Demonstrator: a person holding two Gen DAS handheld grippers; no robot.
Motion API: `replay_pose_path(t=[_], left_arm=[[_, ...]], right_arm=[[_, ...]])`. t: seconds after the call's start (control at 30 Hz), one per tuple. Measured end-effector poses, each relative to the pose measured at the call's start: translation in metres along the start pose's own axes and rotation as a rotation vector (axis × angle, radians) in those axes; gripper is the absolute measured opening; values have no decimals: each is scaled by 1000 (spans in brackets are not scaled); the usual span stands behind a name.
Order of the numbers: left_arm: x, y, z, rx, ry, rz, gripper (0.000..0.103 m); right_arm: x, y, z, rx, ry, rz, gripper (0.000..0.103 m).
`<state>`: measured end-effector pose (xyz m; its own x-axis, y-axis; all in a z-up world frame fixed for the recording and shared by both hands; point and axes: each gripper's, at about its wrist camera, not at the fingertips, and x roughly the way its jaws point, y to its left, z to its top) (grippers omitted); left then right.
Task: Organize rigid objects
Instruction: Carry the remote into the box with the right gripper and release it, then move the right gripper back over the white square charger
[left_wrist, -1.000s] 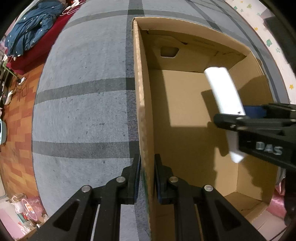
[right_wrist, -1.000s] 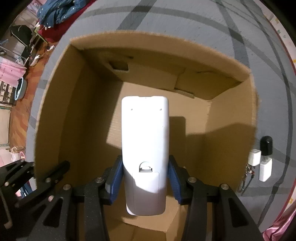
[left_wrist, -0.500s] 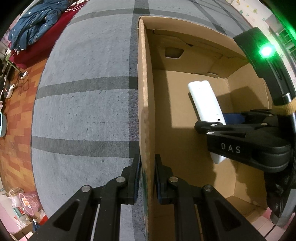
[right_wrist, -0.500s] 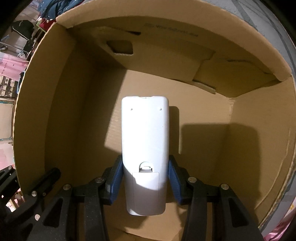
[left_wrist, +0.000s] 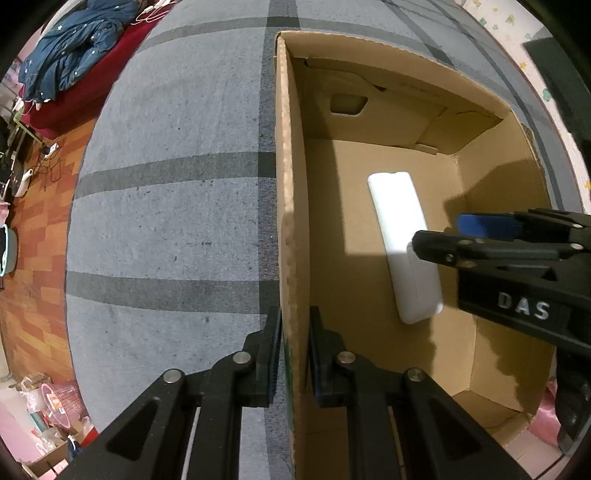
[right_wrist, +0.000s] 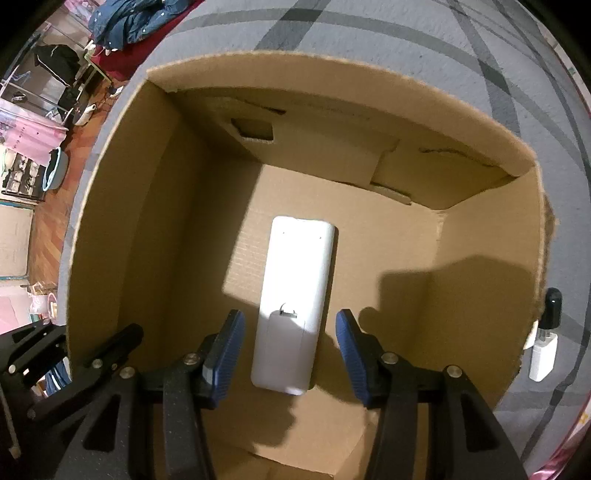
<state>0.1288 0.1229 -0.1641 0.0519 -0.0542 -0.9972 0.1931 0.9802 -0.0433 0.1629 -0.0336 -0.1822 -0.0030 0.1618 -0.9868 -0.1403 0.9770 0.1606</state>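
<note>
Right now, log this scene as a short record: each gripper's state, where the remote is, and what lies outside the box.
left gripper: shut on the box wall
right gripper: open, jaws apart above the remote, not touching it
white remote: lying flat on the box floor, battery cover up
cardboard box: open-topped, standing on the grey carpet
outside the box: small white and black items on the carpet, by its right wall

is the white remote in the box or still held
In the box: the white remote lies flat on the cardboard box floor, right gripper open above it.
</note>
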Motion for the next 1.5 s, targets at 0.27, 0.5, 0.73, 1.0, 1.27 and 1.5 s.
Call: replay_pose_path(t=[0.27,0.5,0.73,1.0,1.27,1.5], left_arm=[[2,-4,3,-8,3,11,14],[2,-4,3,0,1,11,14],[2,-10,2,8,1,31,14],[2,-13,3,12,5,38,14],[3,-15,4,6,8,42,14],[3,-14,4,9,5,43,14]], right_arm=[[-21,-4,-12,-4,-45,-22,55],[-38,-9,-26,5,-85,-37,59],[-64,-10,-13,17,-133,-34,65],[-85,-19,-22,32,-207,-44,98],[-103,-39,-33,37,-234,-66,103],[-117,-70,-44,83,-245,-94,103]])
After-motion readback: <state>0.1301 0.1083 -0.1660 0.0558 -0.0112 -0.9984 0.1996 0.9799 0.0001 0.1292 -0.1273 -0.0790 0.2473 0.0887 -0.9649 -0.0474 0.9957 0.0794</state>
